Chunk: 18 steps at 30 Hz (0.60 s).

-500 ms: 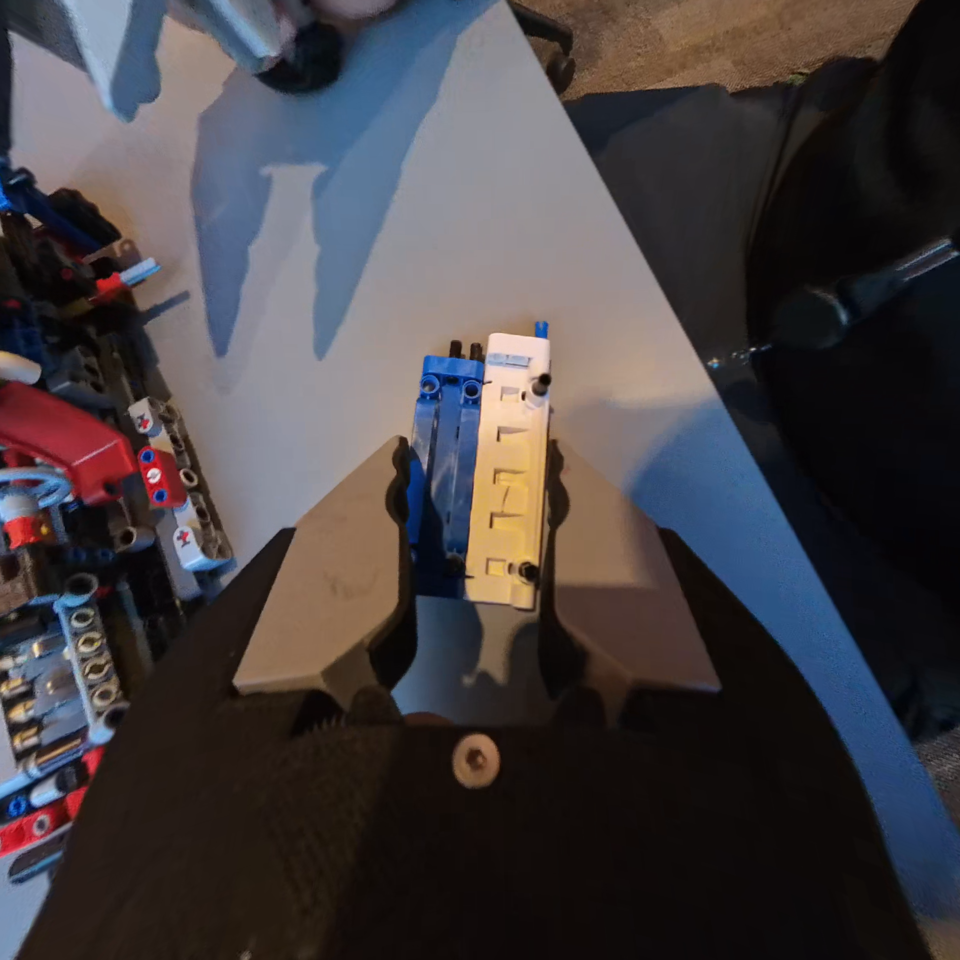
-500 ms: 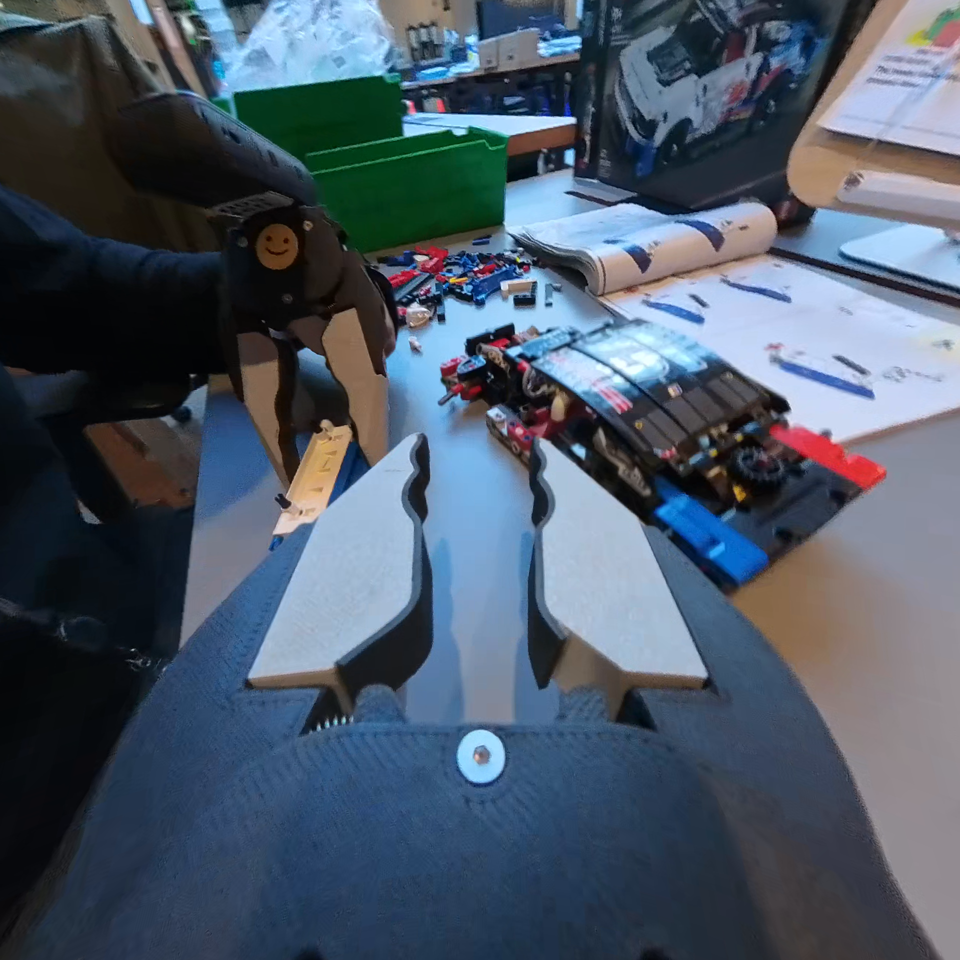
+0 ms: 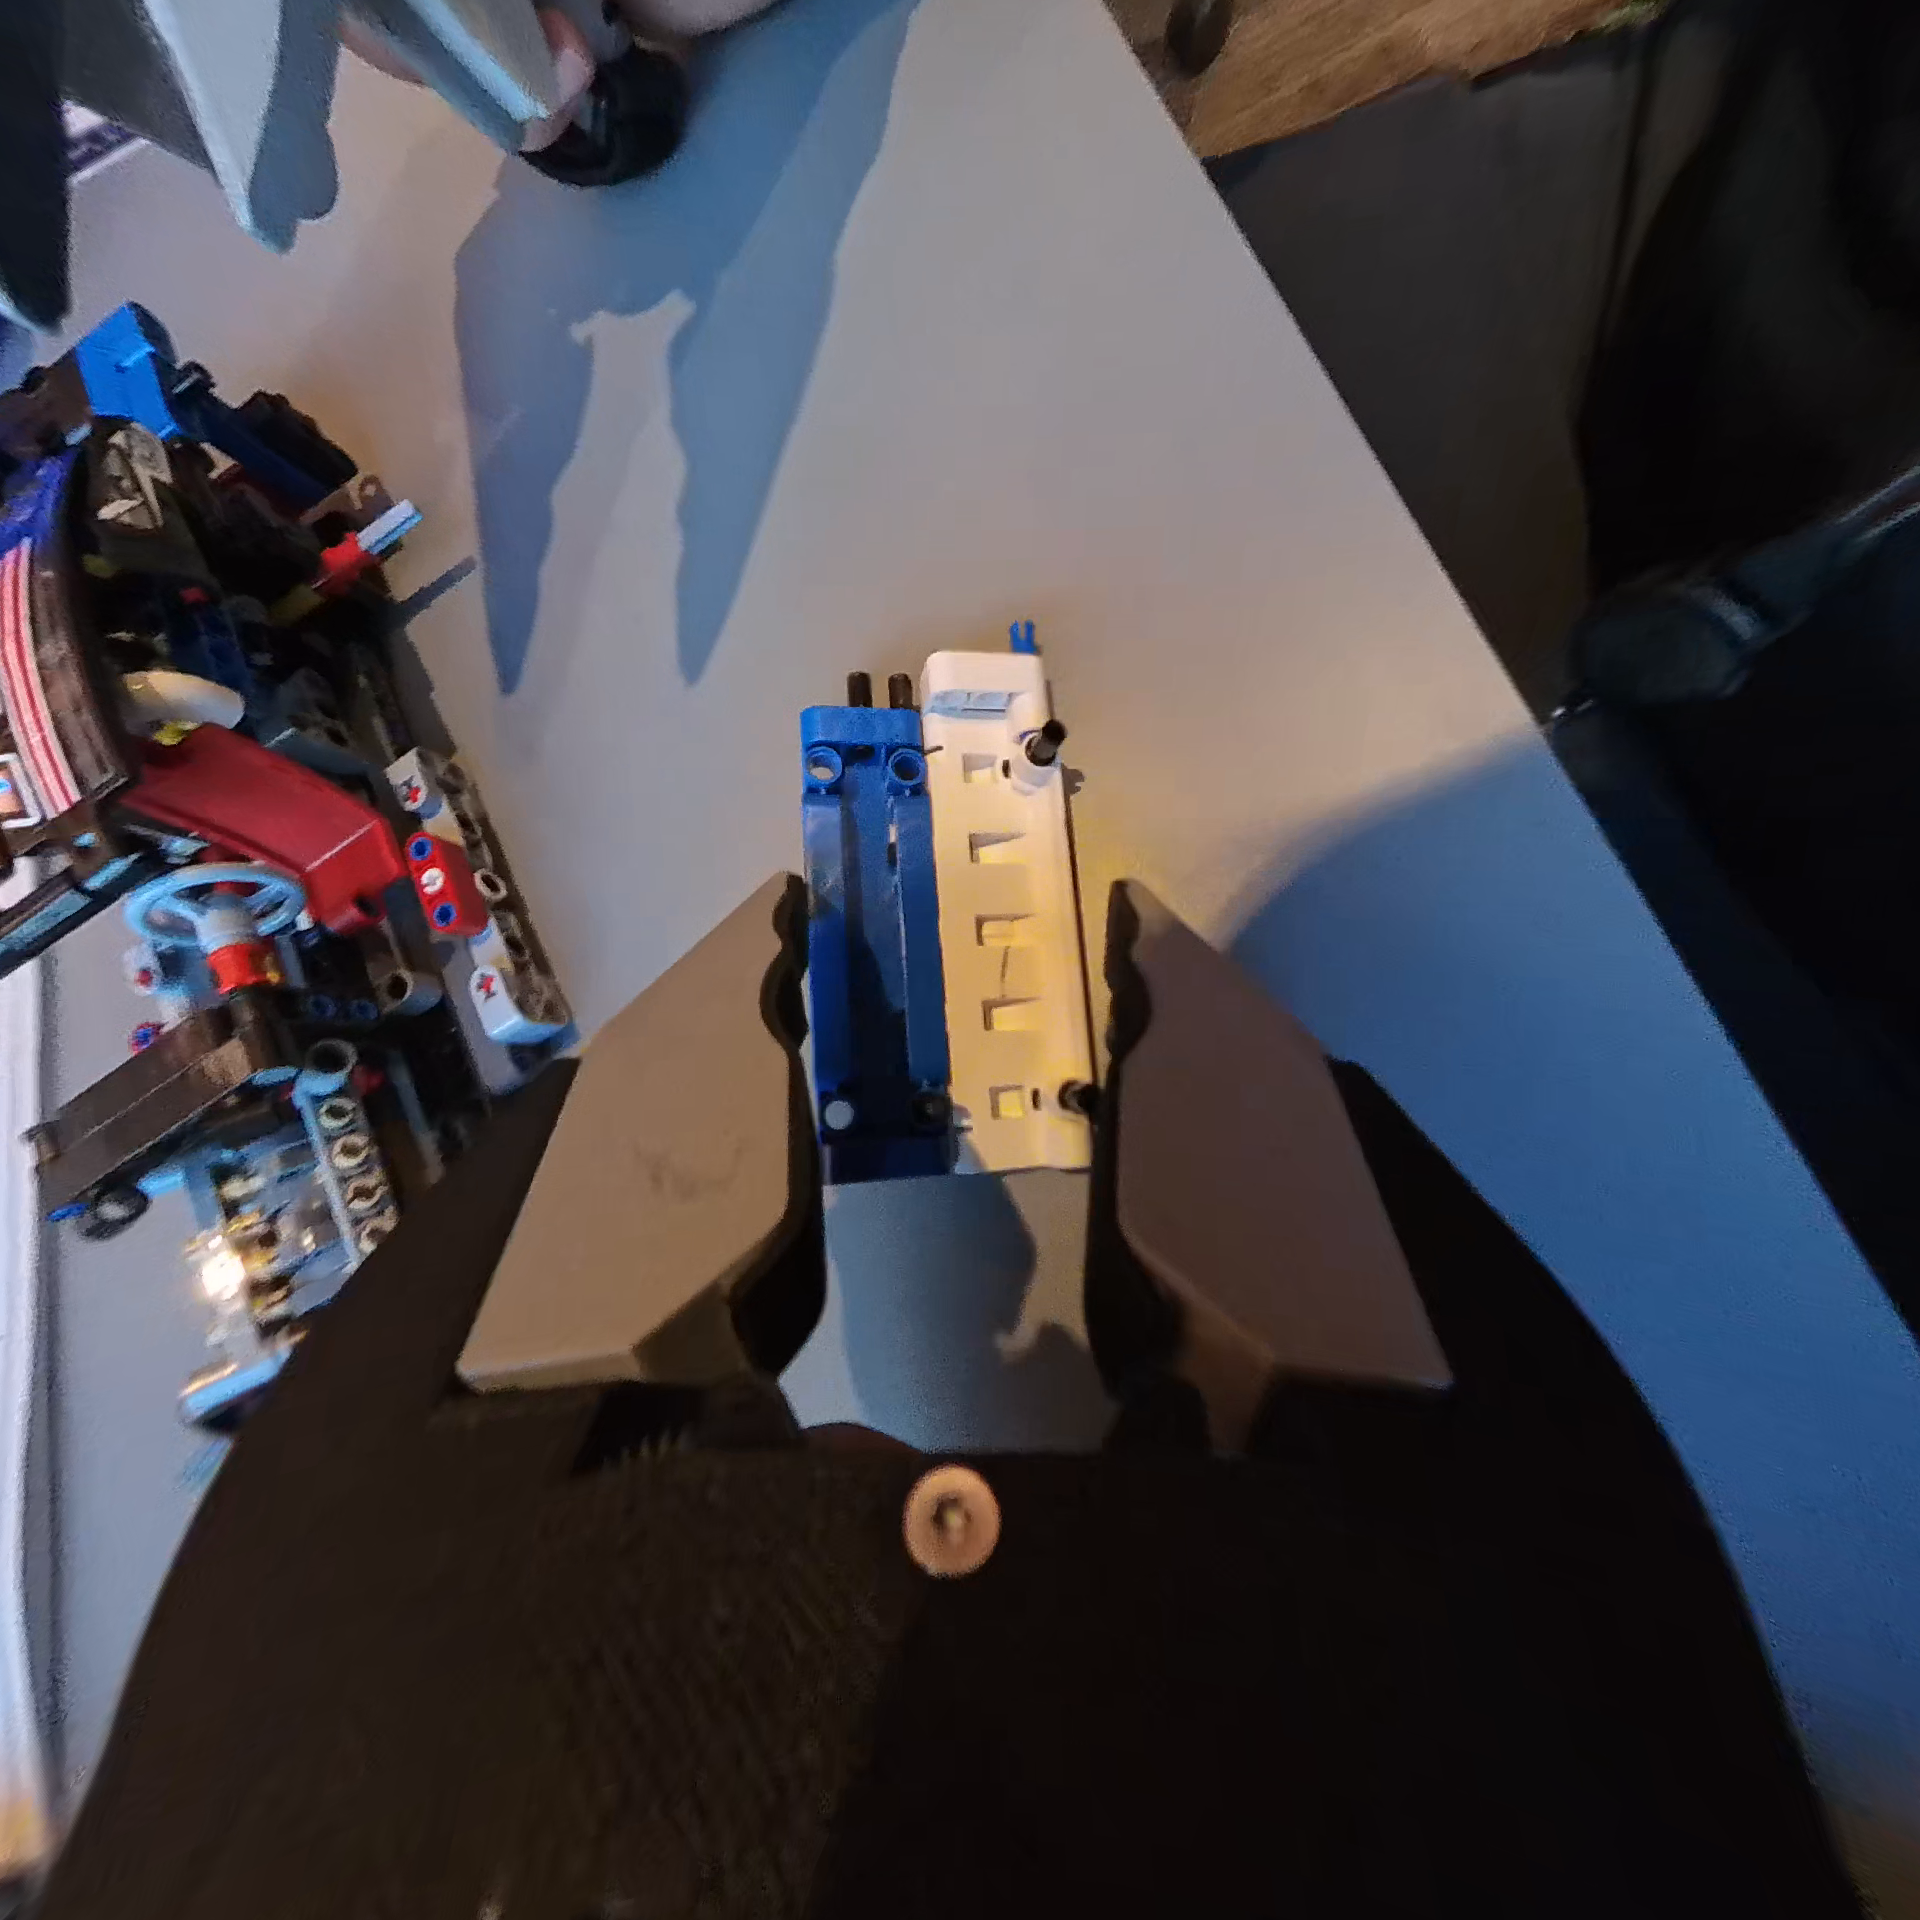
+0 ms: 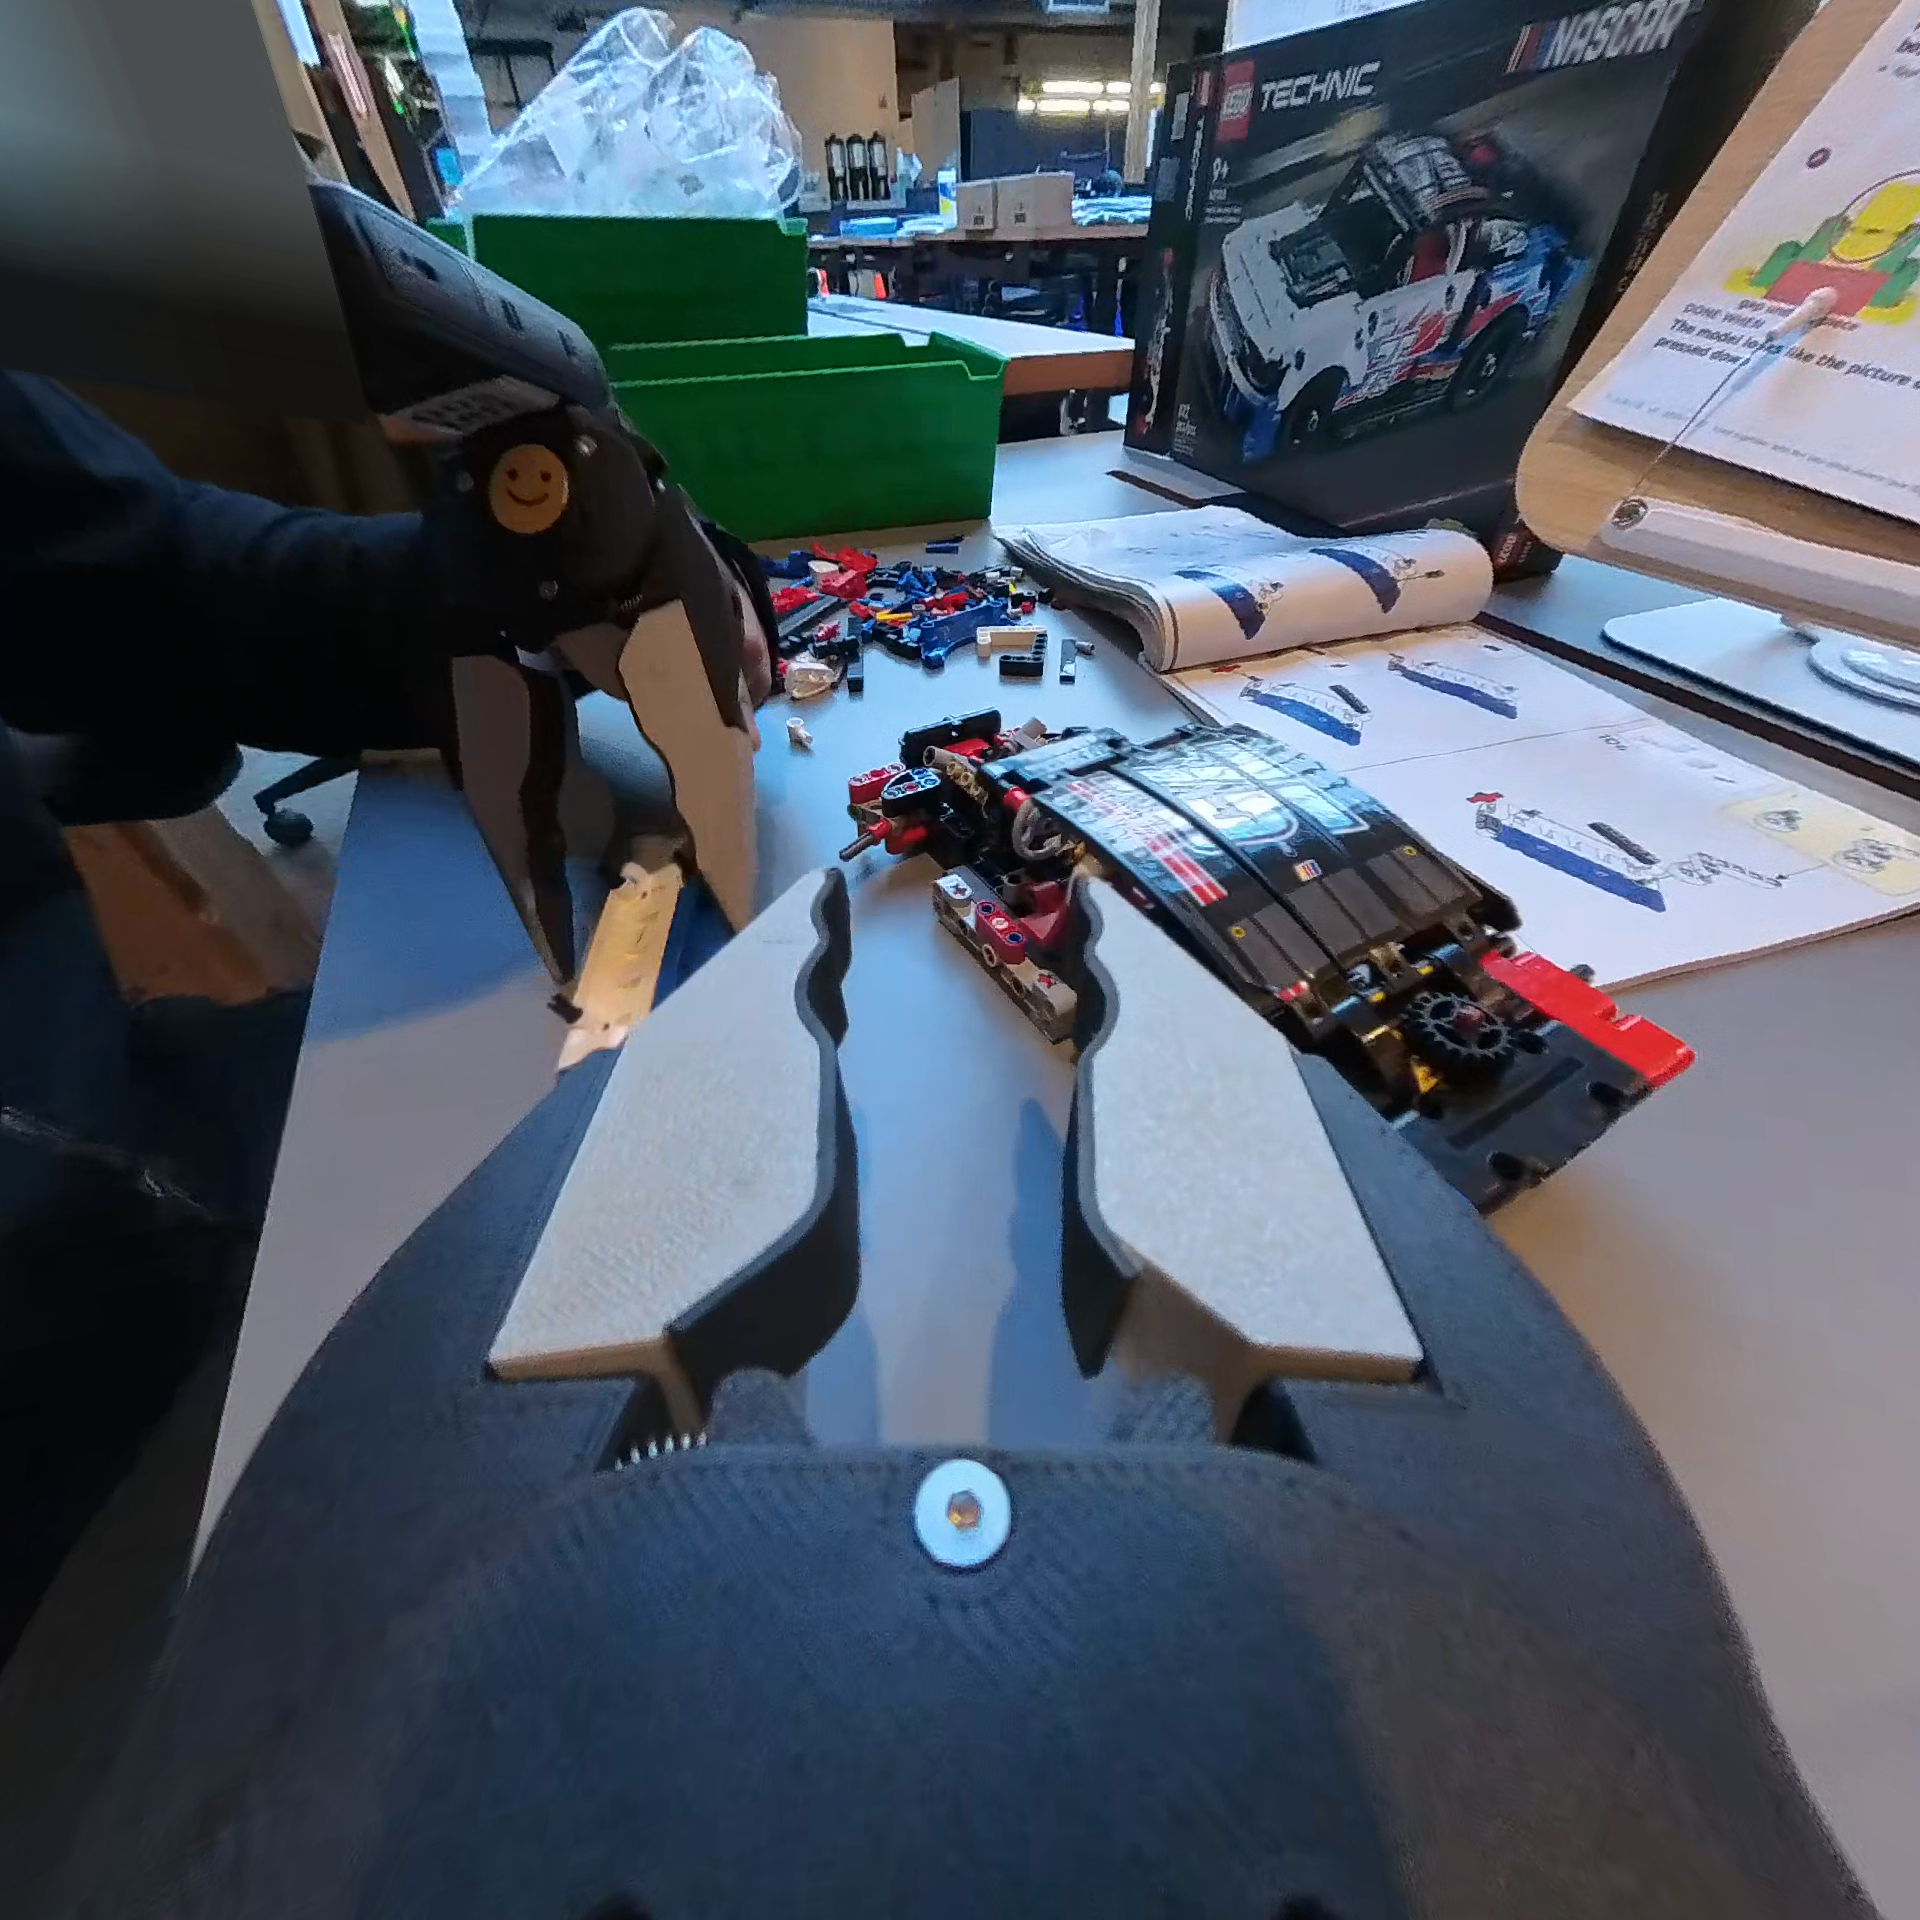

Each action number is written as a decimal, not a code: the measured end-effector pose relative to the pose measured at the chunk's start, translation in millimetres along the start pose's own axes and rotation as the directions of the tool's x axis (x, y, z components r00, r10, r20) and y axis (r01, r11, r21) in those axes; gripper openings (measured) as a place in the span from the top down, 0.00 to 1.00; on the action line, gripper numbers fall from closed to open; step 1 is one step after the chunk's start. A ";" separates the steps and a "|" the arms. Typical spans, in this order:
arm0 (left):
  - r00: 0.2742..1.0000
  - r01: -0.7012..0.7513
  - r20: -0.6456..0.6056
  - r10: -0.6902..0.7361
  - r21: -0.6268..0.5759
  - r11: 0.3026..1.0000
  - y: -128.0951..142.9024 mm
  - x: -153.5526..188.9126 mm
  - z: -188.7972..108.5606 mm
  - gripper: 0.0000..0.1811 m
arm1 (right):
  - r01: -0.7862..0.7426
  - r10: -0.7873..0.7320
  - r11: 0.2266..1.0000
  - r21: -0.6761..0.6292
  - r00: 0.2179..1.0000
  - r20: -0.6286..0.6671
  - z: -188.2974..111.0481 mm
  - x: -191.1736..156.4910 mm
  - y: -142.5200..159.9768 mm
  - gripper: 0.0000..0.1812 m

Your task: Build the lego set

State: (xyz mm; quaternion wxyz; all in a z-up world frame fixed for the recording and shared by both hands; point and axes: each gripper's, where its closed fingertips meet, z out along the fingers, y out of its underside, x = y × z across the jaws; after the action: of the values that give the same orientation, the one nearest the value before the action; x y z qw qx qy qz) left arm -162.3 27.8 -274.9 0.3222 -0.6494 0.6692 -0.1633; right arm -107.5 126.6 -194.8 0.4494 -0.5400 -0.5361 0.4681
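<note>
**Side panel waiting between spread fingers as car build is nearing a join**

While the blue-and-white panel is lying flat on the desk near its right edge, the left hand-held gripper is straddling it in the left wrist view, fingers apart. The left finger is sitting just beside the blue half; whether it is touching cannot be told, and a thin gap is showing on the white side. Nothing is clamped. Black pins are sticking out of the panel's far end, and the partly built car is lying at the left, well apart. The risk, as judged here: a squeeze across two joined halves could be splitting them or skidding the panel toward the desk edge, and a tilted lift could be snagging those pins.

In the right wrist view, the right hand-held gripper is hovering low over the desk with its fingers spread and empty, aimed between the panel and the car. The left hand-held gripper is standing over the panel at the left. Loose bricks, an open instruction booklet, green bins and the set's box are crowding the far side. A careless swing of the right tool could be knocking the car or colliding with the other gripper.
</note>
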 end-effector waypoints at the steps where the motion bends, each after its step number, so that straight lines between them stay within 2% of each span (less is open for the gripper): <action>1: 1.000 -0.015 0.018 0.015 -0.015 1.000 2.4 -1.1 -2.5 0.71 | 0.007 -0.007 1.000 -0.005 1.000 -0.005 0.6 0.1 0.7 0.78; 4: 0.995 -0.064 0.070 0.070 -0.089 0.994 14.1 -3.0 -13.1 0.75 | 0.012 -0.012 1.000 -0.008 1.000 -0.012 0.8 0.4 1.1 0.78; 8: 0.990 -0.032 0.129 0.059 -0.202 0.979 30.6 -4.5 -31.6 0.72 | 0.011 -0.011 1.000 0.000 0.999 -0.031 -0.9 1.9 0.4 0.79; 18: 0.969 0.093 0.241 -0.048 -0.177 0.980 21.4 29.6 -53.9 0.72 | 0.019 -0.018 1.000 0.004 0.995 -0.099 -11.0 6.3 0.9 0.81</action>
State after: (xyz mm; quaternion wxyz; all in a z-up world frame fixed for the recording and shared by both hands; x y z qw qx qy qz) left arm -211.7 -9.6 -255.1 0.3312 -0.7149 0.6150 -0.0329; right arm -96.5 133.1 -194.1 0.4811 -0.5564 -0.5168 0.4380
